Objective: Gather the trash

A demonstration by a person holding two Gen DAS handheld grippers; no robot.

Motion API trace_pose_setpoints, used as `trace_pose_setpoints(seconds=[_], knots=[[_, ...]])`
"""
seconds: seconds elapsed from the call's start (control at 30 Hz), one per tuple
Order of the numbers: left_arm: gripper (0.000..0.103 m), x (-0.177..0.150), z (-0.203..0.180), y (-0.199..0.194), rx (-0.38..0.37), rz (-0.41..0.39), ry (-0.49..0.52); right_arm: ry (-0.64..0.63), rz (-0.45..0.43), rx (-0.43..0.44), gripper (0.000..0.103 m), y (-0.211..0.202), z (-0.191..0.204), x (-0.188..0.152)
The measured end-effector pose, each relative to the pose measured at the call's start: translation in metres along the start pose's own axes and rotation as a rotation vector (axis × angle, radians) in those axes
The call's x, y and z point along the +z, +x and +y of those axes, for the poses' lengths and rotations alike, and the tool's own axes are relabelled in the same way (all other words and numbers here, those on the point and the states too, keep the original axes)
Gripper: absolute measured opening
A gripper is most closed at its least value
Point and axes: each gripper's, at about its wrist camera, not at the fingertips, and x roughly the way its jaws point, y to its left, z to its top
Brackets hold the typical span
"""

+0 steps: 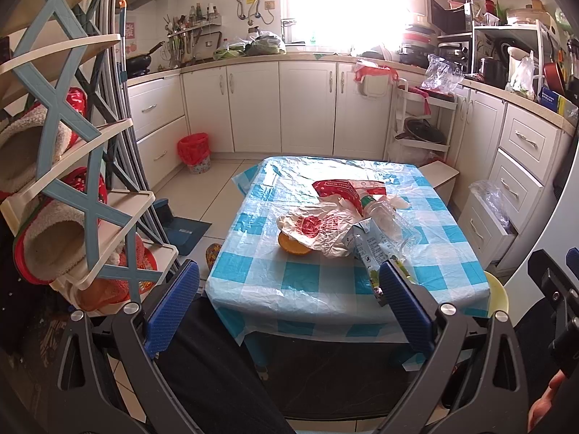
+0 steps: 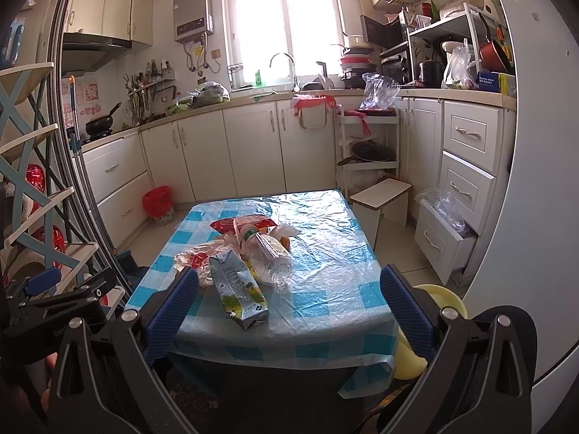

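Observation:
A heap of trash lies on the small table [image 1: 311, 282] [image 2: 325, 282] with the blue-checked cover. It holds a flattened drink carton [image 1: 369, 249] [image 2: 239, 293], a clear plastic bottle [image 1: 389, 217] [image 2: 269, 253] on its side, a crumpled white-and-red plastic bag [image 1: 318, 228] [image 2: 193, 258], a red wrapper [image 1: 340, 188] [image 2: 231, 224] and an orange peel [image 1: 293, 246]. My left gripper [image 1: 289, 303] stands open before the table's near edge, nothing between its fingers. My right gripper [image 2: 289, 311] is open too, short of the carton.
A bin lined with a red bag [image 1: 194, 152] [image 2: 158, 204] stands on the floor by the cabinets, far left. A shoe rack [image 1: 72, 188] fills the left side. A small wooden stool [image 2: 381, 199] and a yellow stool [image 2: 439, 298] sit to the table's right.

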Motion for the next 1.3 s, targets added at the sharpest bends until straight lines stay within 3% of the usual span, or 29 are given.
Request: trace_pose_setpoints(seconds=[0.83, 1.3], knots=[[0.095, -0.004, -0.005, 0.003, -0.006, 0.0, 0.005, -0.002, 0.027, 0.017, 0.096, 0.008, 0.001, -0.004], [0.095, 0.0, 0.029, 0.064, -0.052, 0.112, -0.064, -0.019, 0.148, 0.061, 0.096, 0.061, -0.01, -0.011]])
